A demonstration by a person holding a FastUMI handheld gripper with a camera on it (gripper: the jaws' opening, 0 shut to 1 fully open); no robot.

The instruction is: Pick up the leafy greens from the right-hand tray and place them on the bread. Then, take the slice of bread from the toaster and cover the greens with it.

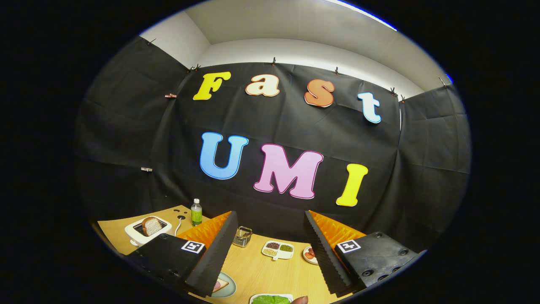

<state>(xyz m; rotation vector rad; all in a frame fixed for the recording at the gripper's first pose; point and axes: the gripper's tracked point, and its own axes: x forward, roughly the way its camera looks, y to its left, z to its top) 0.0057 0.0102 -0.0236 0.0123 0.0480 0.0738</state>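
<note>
Nothing is done yet: your tongs (270,253) hang wide and empty above the surface (261,270), greens (270,299) in their tray just below, toast (151,226) in the toaster (135,236).

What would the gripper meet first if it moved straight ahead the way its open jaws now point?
Probably the divided snack dish on the wooden table, which lies just ahead between the open jaws of the gripper; depth is unclear, and a higher line would reach the booth's black cloth wall instead.
</note>
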